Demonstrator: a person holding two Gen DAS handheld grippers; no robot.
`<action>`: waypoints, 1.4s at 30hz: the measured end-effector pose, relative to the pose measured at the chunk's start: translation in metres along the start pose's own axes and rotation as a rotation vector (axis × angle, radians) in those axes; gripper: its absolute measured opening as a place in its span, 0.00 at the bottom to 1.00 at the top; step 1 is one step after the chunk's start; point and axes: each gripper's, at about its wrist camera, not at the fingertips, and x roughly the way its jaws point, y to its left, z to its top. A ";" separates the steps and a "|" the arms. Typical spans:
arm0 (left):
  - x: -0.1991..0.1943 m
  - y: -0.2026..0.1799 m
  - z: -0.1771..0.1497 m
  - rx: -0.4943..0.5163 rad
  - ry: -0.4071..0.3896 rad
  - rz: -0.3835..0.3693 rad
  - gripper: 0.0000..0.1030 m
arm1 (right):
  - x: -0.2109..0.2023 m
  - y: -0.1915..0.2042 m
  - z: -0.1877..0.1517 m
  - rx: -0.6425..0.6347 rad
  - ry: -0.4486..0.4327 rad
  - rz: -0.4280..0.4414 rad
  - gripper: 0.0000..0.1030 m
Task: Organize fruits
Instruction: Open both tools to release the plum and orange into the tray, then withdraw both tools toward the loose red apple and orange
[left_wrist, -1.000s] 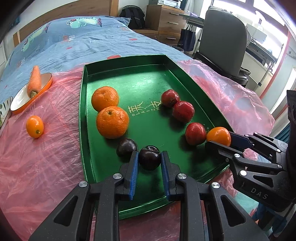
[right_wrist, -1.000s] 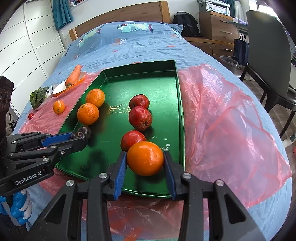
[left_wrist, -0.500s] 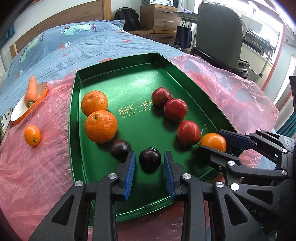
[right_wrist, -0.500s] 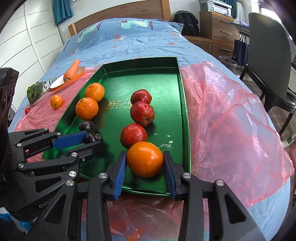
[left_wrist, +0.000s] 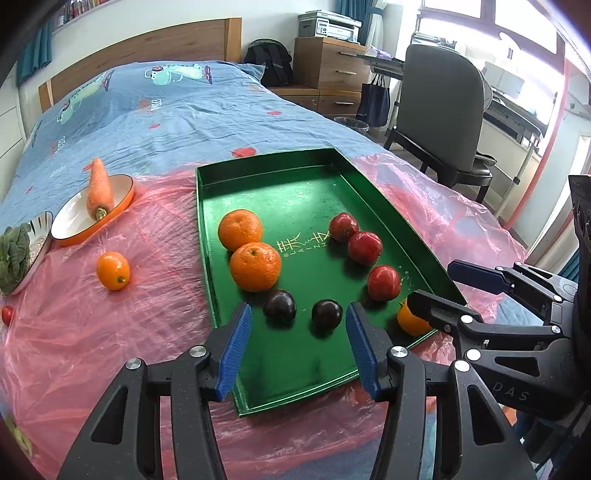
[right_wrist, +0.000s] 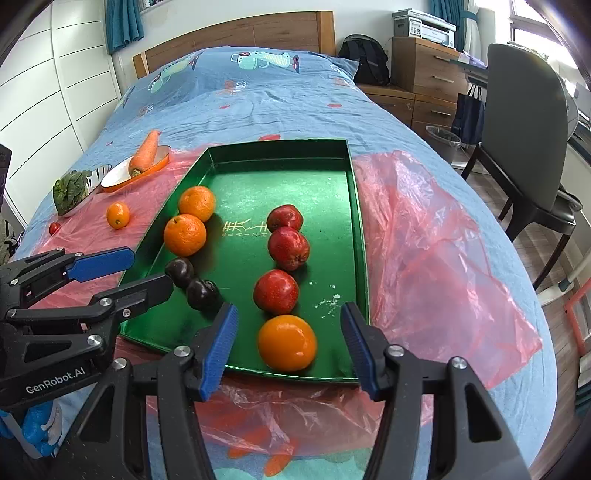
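A green tray (left_wrist: 295, 177) lies on a red plastic sheet on the bed. It holds two oranges (left_wrist: 255, 266), three red apples (right_wrist: 288, 248) and two dark plums (left_wrist: 279, 307). My left gripper (left_wrist: 298, 314) hovers over the tray's near end. Its jaws are opening, and the right-hand plum (left_wrist: 326, 314) lies free just ahead of the pads. My right gripper (right_wrist: 289, 314) is opening wide. A third orange (right_wrist: 287, 341) sits on the tray between its pads, untouched. Each gripper also shows from the side in the other view: left gripper (right_wrist: 148, 268), right gripper (left_wrist: 432, 281).
Left of the tray lie a small orange fruit (left_wrist: 113, 270), a carrot (left_wrist: 99, 188) in an orange-rimmed dish, leafy greens (left_wrist: 14, 254) in a bowl and a tiny red tomato (left_wrist: 6, 315). A grey chair (right_wrist: 524, 122), a bin and drawers stand right of the bed.
Both grippers have opened and drawn back and up. The left let go of the dark plum and the right let go of the orange; both fruits rest on the tray.
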 end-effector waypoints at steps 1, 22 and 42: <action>-0.004 0.004 -0.001 -0.003 -0.005 0.002 0.46 | -0.003 0.003 0.001 -0.001 -0.006 0.002 1.00; -0.048 0.057 -0.055 -0.070 0.036 -0.123 0.46 | -0.020 0.061 -0.018 -0.019 0.029 0.019 1.00; -0.078 0.277 -0.077 -0.358 -0.033 0.236 0.46 | 0.011 0.187 0.014 -0.187 0.033 0.250 1.00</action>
